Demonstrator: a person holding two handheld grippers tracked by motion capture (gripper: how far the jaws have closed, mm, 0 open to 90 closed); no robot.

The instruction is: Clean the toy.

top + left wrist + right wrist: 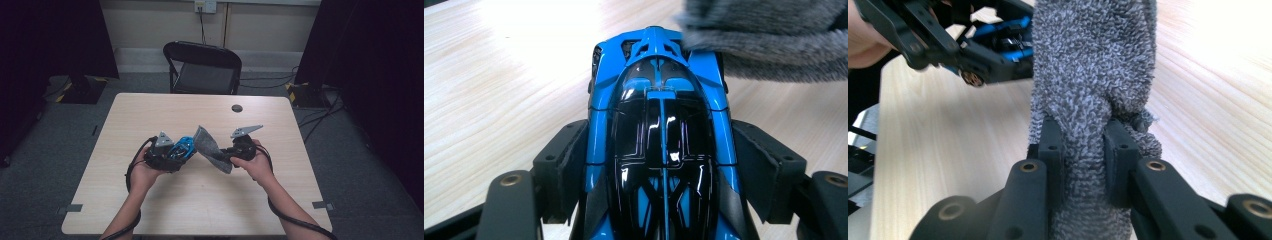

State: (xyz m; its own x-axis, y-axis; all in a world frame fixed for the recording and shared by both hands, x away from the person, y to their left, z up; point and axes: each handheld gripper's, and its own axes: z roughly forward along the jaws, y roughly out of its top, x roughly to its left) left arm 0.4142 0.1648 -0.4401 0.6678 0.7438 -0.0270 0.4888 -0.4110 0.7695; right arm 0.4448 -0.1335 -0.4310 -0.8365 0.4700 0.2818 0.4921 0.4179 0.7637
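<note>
Left gripper (659, 165), jaws clamped on the flanks of a blue toy car (659, 125) above the counter (200, 200); right gripper (1083, 150), jaws pinching a grey cloth (1093, 65) (its edge touches the car's far end).

wooden table (200, 200) | black folding chair (205, 67) behind | wall socket (205, 6)

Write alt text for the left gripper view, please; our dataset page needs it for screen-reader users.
A glossy blue and black toy race car is clamped between the two black jaws of the left gripper, above a pale wooden table. A fuzzy grey cloth touches the car's far end at the upper right.
</note>
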